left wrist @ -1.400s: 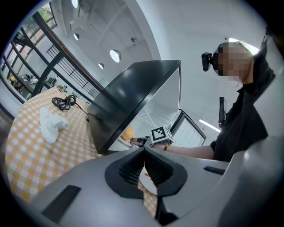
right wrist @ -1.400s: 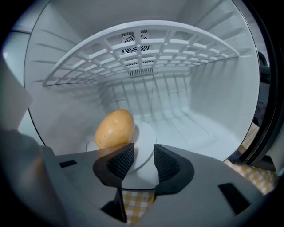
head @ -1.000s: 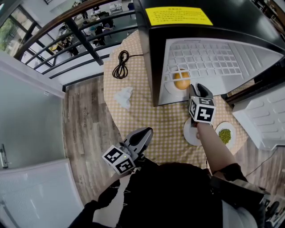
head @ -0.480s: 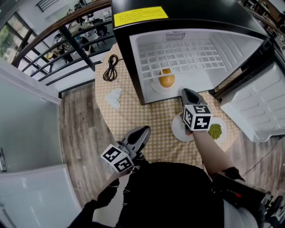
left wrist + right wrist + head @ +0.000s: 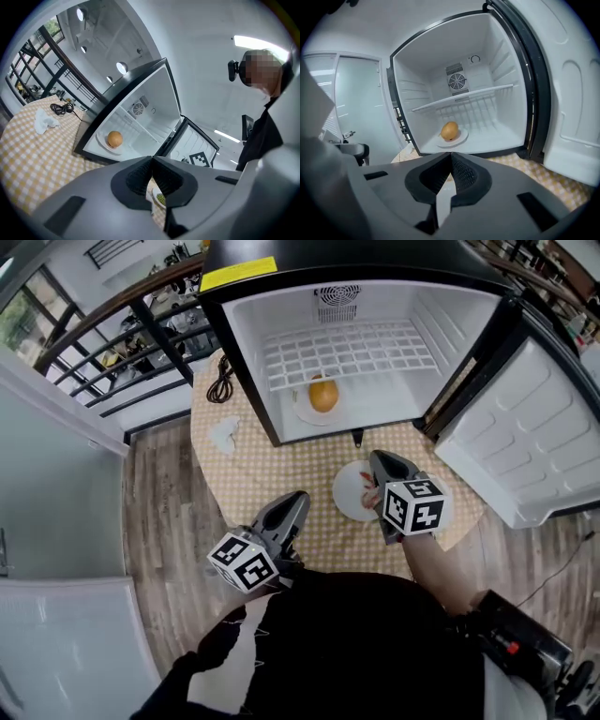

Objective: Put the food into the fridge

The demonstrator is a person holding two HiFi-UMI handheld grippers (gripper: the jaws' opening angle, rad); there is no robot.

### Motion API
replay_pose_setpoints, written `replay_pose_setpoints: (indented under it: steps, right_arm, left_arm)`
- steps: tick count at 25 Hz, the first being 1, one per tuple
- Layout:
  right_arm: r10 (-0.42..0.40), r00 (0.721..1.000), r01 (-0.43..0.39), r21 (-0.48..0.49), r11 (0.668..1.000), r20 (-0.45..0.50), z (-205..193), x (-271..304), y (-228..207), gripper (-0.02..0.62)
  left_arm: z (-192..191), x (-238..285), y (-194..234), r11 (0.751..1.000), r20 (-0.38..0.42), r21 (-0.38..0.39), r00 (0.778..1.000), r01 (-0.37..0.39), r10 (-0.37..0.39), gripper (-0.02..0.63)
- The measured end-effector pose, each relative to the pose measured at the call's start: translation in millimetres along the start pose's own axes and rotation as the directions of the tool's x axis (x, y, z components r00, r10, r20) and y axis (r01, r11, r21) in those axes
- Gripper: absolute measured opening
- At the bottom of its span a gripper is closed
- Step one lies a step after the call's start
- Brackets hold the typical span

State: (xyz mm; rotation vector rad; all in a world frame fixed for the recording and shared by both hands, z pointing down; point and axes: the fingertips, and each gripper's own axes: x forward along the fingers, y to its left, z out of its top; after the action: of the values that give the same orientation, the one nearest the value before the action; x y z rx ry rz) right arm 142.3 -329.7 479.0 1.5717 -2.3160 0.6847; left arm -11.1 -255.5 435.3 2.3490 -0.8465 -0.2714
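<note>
Hovers the right gripper [image 5: 451, 157] in front of the open fridge [image 5: 450, 315], aimed into it, with jaws that have just been closing and now meet tip to tip, clenched on nothing. Shows only a sliver of the empty white plate [image 5: 349, 493] through the gap behind the pads, lying on the checked tablecloth [image 5: 309, 460] just before the fridge's front edge. Carries the left gripper [image 5: 152, 159] further back from the fridge, likewise pinched together and empty, with a plate of green food [image 5: 160, 199] glimpsed past its pads, out on the table in front of the fridge. Finds the round orange-brown food [image 5: 323, 393] on a white dish [image 5: 302, 414] on the fridge floor, under the wire shelf [image 5: 347, 351], with the door [image 5: 525, 427] swung wide beside the fridge.
</note>
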Motion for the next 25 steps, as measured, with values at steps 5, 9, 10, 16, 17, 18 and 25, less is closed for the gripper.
replay_pose_setpoints:
  steps: [5, 9, 10, 16, 17, 18, 25]
  right_arm:
    - [0.024, 0.999, -0.024, -0.001, 1.000, -0.033, -23, -24, -3, 0.017]
    - [0.039, 0.998, -0.040, -0.009, 0.999, -0.046, -34, -40, -4, 0.015]
    - [0.043, 0.998, -0.044, -0.009, 0.999, -0.049, -36, -43, -4, 0.015]
    - [0.062, 0.996, -0.065, -0.050, 0.997, -0.061, -45, -61, 1, 0.015]
    - [0.066, 0.996, -0.069, -0.050, 0.996, -0.061, -46, -63, 1, 0.015]
    - [0.069, 0.996, -0.072, -0.048, 0.996, -0.060, -47, -64, 1, 0.015]
    - [0.079, 0.995, -0.083, -0.047, 0.995, -0.064, -54, -69, 3, 0.015]
  left_arm:
    - [-11, 0, -23, 1.000, 0.018, 0.004, 1.000, -0.006, 0.006, 0.015]
    - [-19, 0, -34, 1.000, 0.028, 0.012, 1.000, -0.010, 0.010, 0.015]
    - [-20, 0, -37, 1.000, 0.030, 0.014, 1.000, -0.012, 0.011, 0.015]
    - [-25, 1, -51, 1.000, 0.038, 0.022, 0.999, -0.011, 0.010, 0.015]
    - [-26, 1, -52, 1.000, 0.039, 0.025, 0.999, -0.011, 0.010, 0.015]
    - [-26, 0, -53, 0.999, 0.040, 0.030, 0.999, -0.013, 0.012, 0.015]
    - [-27, -6, -58, 0.999, 0.049, 0.047, 0.999, -0.022, 0.020, 0.015]
